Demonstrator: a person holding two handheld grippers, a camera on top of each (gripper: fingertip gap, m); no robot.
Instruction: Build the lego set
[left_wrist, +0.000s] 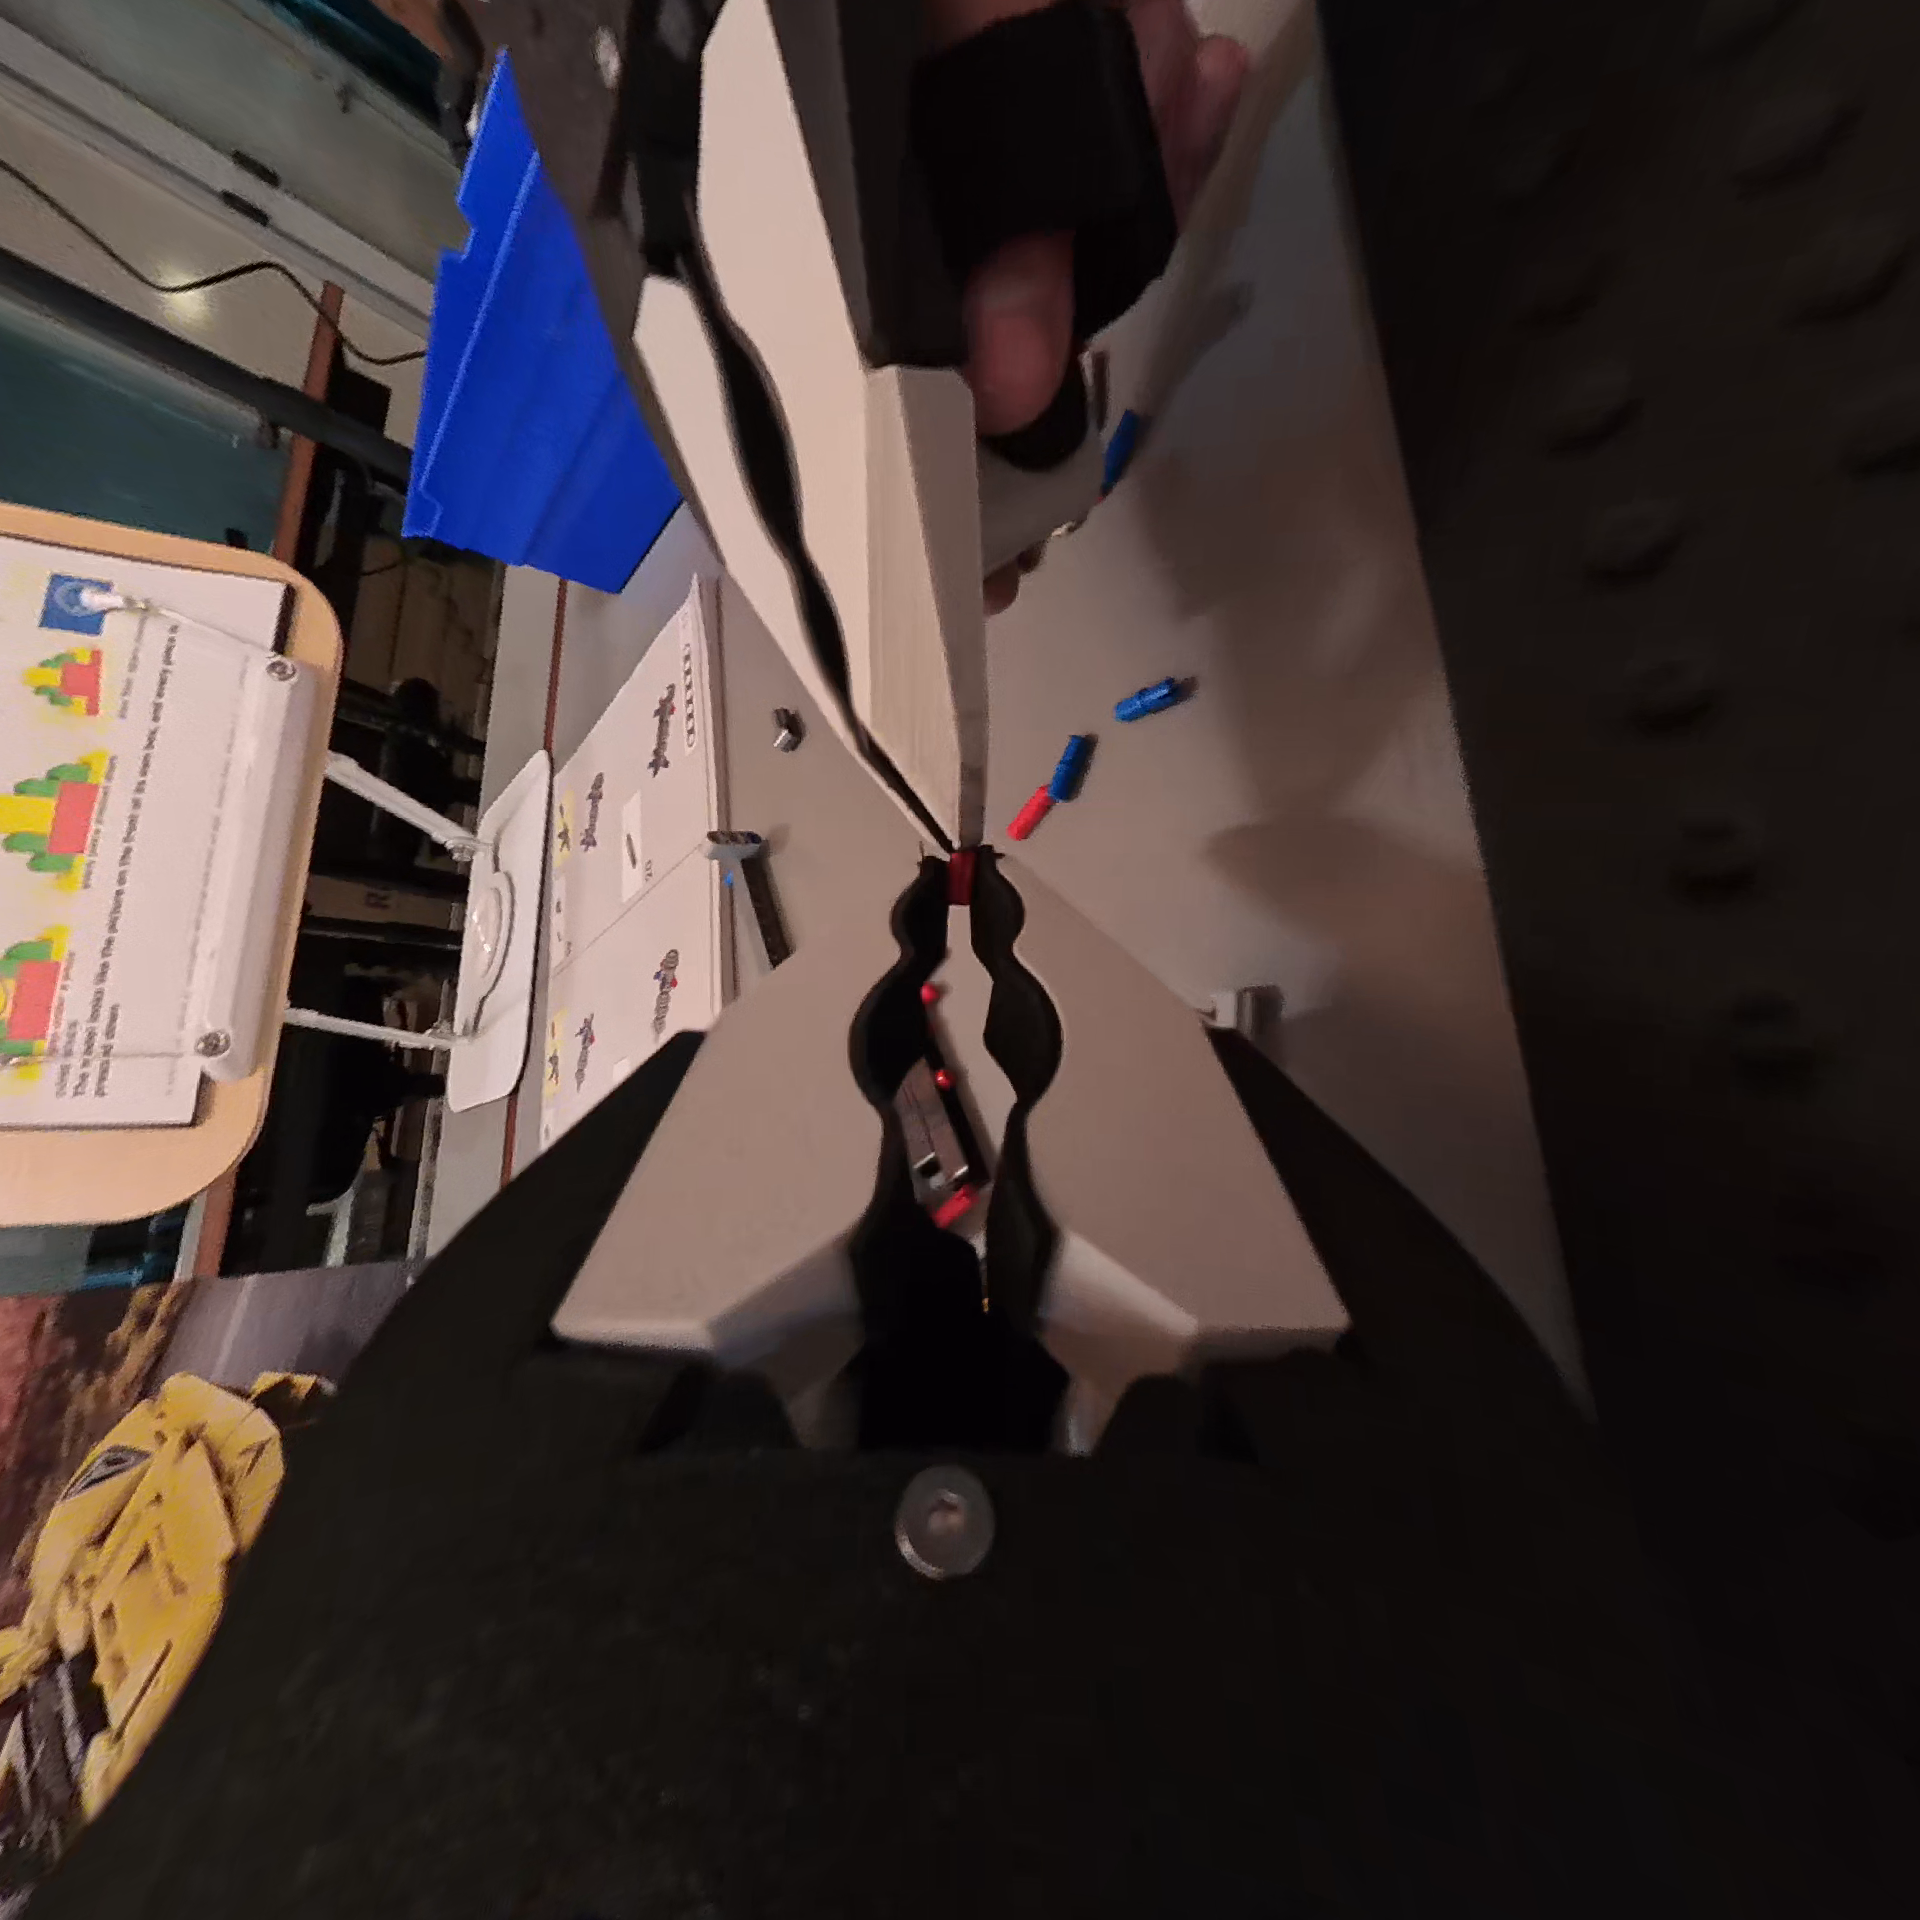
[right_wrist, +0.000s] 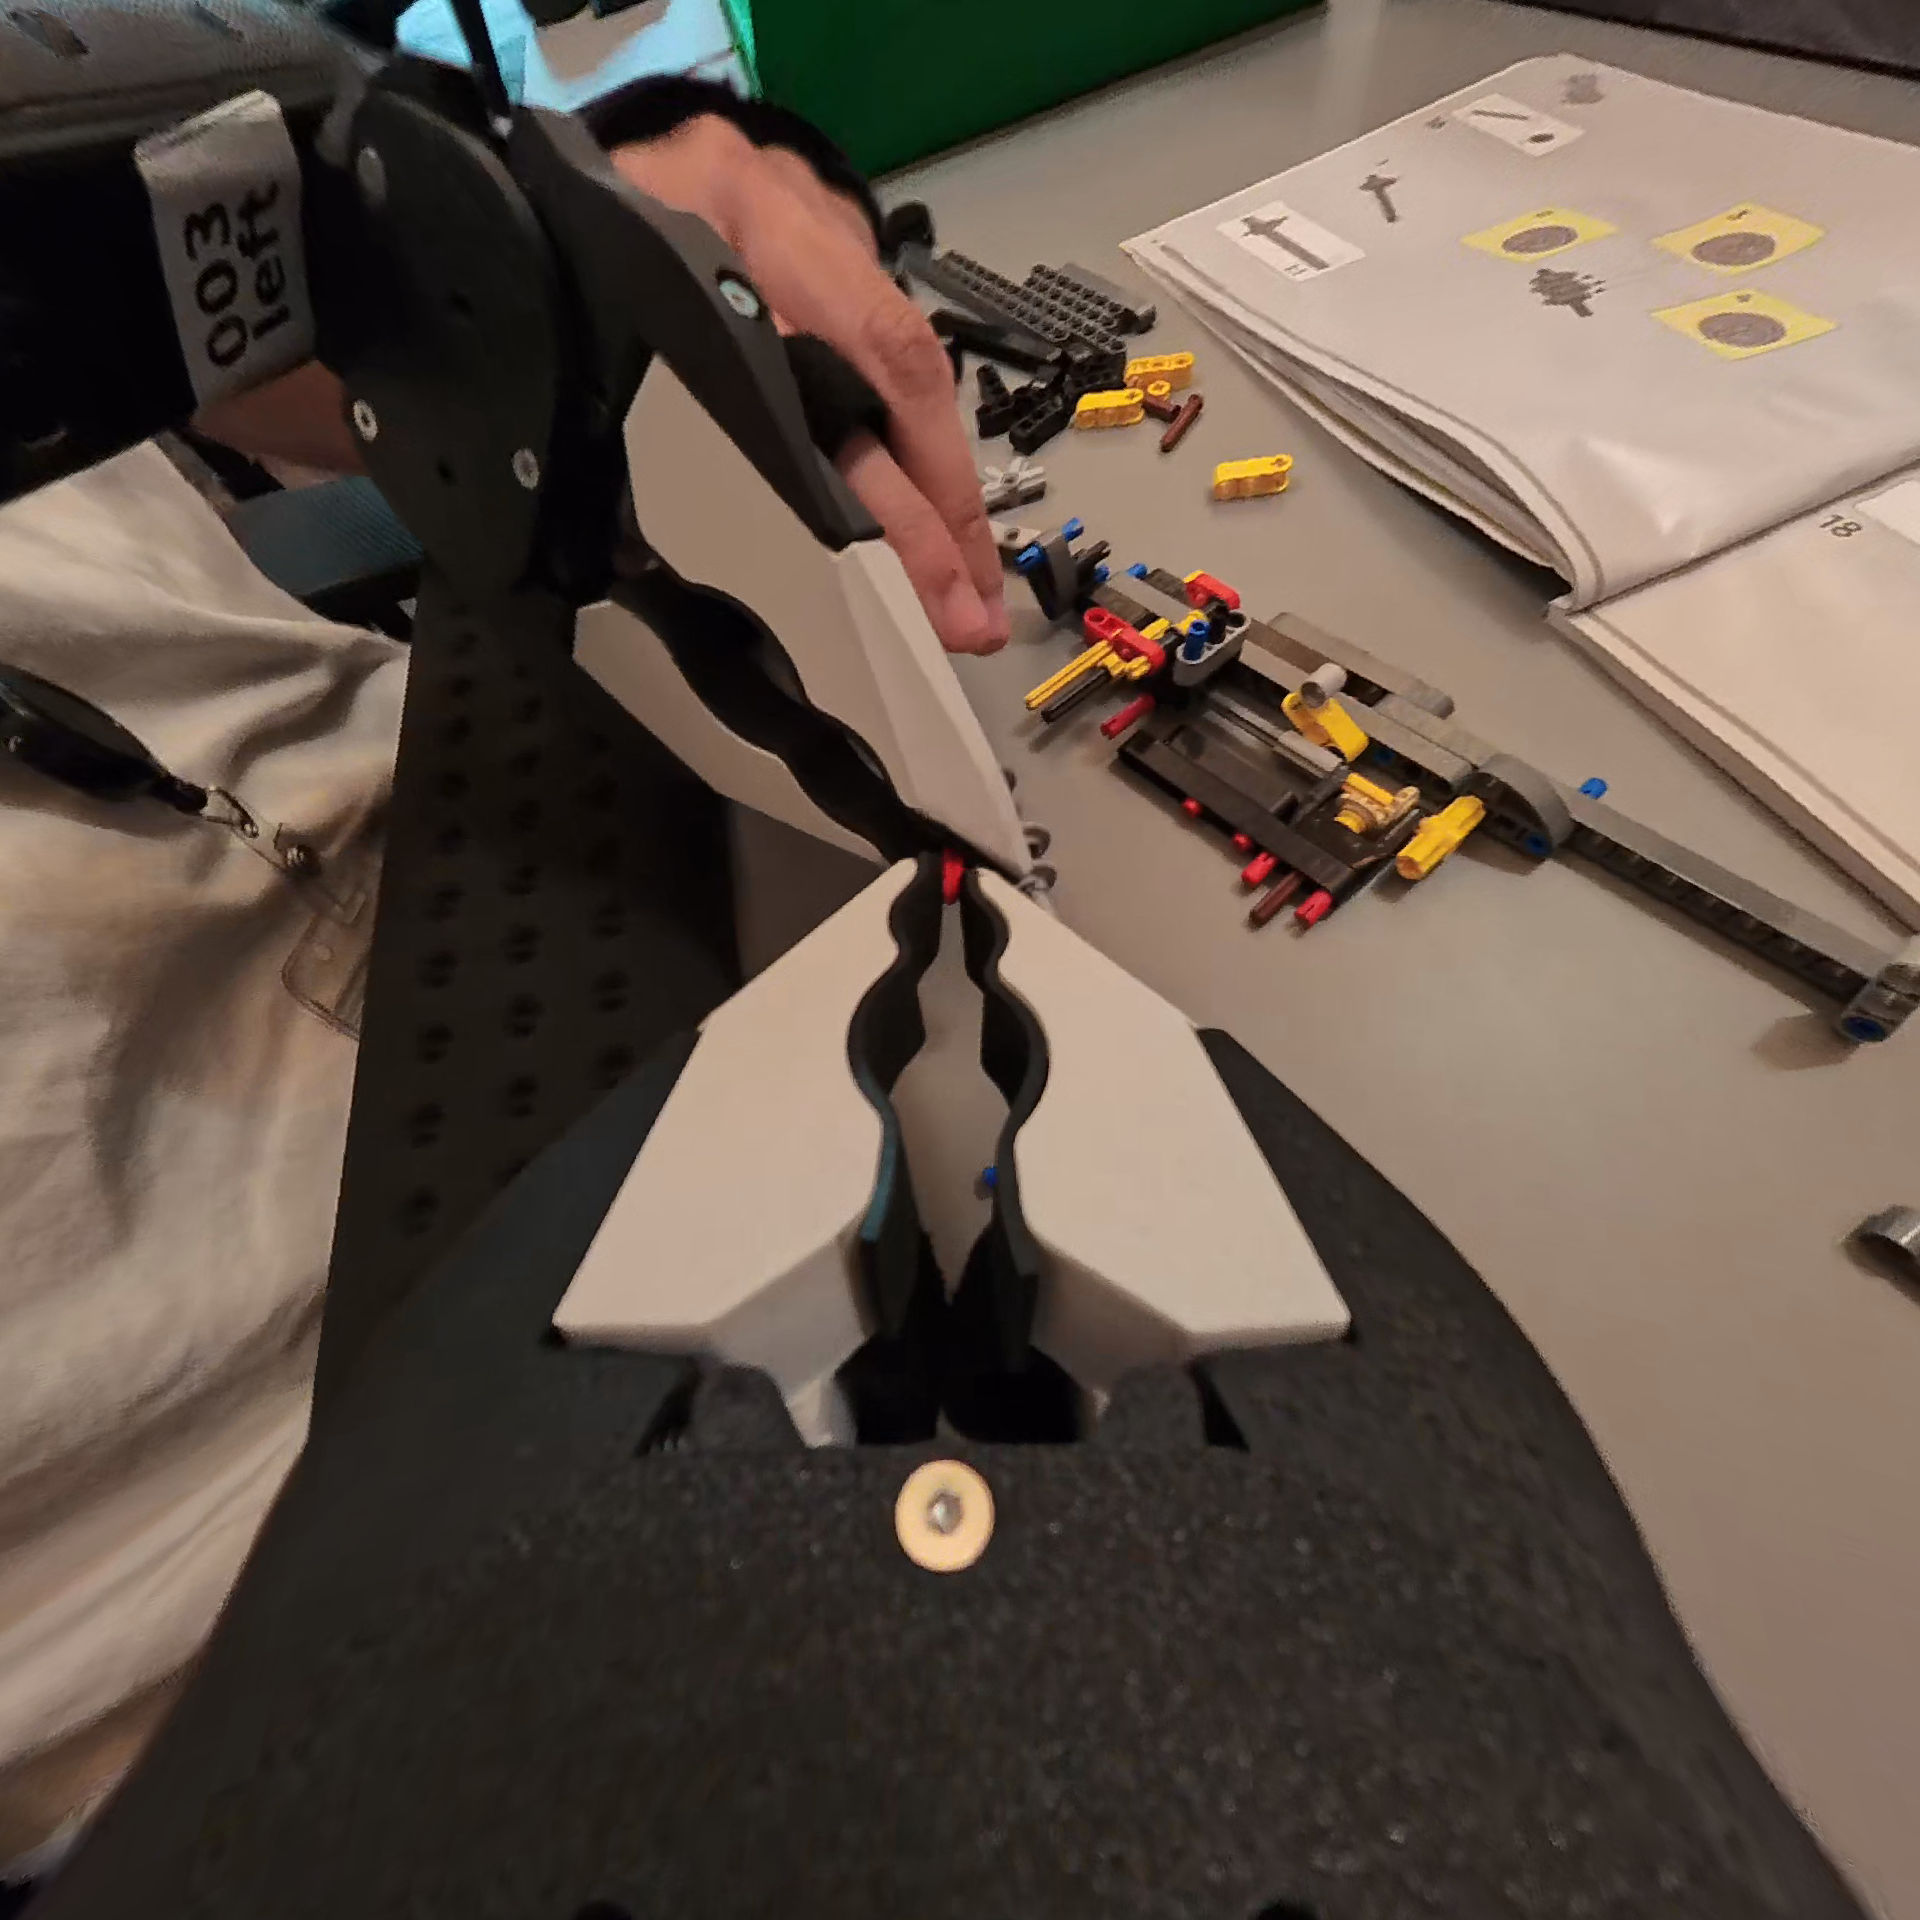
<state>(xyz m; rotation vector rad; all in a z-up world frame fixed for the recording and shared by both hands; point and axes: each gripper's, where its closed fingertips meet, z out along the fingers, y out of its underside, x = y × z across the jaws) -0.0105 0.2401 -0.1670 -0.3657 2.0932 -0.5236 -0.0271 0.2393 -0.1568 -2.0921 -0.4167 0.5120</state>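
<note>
Red pin (left_wrist: 960, 875) sits pinched at the tips of both grippers, left (left_wrist: 962, 883) and right (right_wrist: 948, 878), meeting tip to tip above the grey table (right_wrist: 1455, 1195). Bare tabletop lies ahead; the build (right_wrist: 1299, 748) and manual (right_wrist: 1558, 343) lie well right.

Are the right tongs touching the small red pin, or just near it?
Touching. In the right wrist view the right tongs have their tips closed against the red pin, with no gap showing. The left tongs pinch the same pin from the opposite end.
</note>
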